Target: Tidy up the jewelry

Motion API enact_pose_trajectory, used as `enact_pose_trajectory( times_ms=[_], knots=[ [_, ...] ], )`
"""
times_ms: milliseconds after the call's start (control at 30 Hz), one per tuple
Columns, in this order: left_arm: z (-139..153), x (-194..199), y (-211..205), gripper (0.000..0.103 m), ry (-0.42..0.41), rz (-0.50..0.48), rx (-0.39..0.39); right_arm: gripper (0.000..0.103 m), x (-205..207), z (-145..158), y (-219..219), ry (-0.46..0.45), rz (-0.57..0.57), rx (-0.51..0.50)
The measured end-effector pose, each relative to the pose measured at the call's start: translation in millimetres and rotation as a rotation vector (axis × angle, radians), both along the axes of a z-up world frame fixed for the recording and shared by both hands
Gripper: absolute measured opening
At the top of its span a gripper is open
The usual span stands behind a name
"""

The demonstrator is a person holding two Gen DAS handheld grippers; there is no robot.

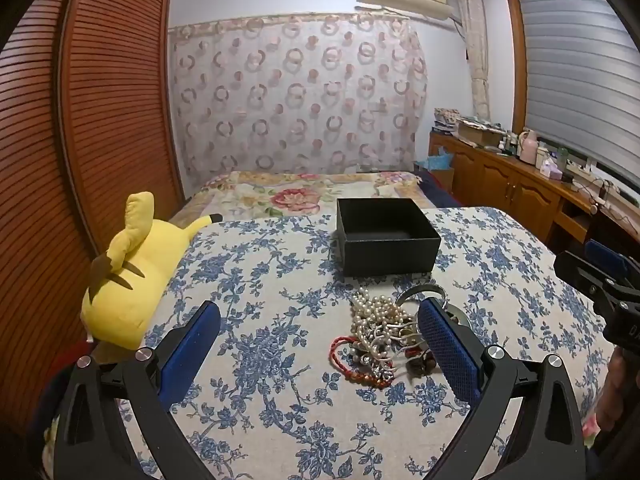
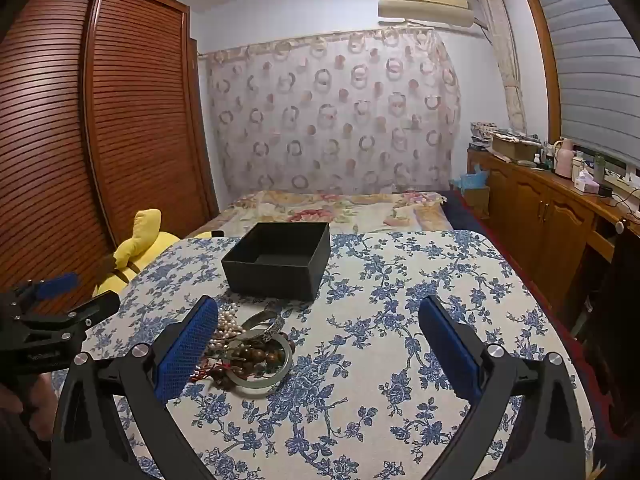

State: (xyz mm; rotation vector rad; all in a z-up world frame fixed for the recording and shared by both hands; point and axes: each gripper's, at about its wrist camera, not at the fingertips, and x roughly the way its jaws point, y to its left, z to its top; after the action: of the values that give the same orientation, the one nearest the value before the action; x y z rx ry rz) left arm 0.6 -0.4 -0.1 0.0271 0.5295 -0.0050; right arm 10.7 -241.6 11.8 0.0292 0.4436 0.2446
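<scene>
A tangled jewelry pile (image 1: 380,332) lies on the blue-flowered tablecloth (image 1: 280,360). It holds a pearl necklace (image 1: 376,312), a red cord bracelet (image 1: 352,364), a silver bangle (image 1: 424,292), brown wooden beads (image 2: 256,354) and a pale green bangle (image 2: 264,378). Just behind it stands an open, empty black box (image 1: 386,236) (image 2: 280,260). My left gripper (image 1: 320,314) hovers open over the cloth, its right finger next to the pile. My right gripper (image 2: 320,306) is open too, with the pile (image 2: 252,344) by its left finger. Nothing is held.
A yellow plush toy (image 1: 132,272) lies at the table's left edge. Beyond the table is a bed with a floral cover (image 1: 304,192). A slatted wooden wardrobe (image 1: 100,120) stands at the left, and a wooden sideboard (image 2: 552,216) with bottles runs under the window at the right.
</scene>
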Motion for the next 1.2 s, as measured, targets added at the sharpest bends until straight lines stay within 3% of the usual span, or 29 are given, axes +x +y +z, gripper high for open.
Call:
enact_pose_trajectory(
  times_ms=[1200],
  knots=[
    [0.5, -0.5, 0.5, 0.096, -0.007, 0.000, -0.005, 0.101, -2.2, 1.2, 2.1, -0.003, 0.002, 0.001]
  ],
)
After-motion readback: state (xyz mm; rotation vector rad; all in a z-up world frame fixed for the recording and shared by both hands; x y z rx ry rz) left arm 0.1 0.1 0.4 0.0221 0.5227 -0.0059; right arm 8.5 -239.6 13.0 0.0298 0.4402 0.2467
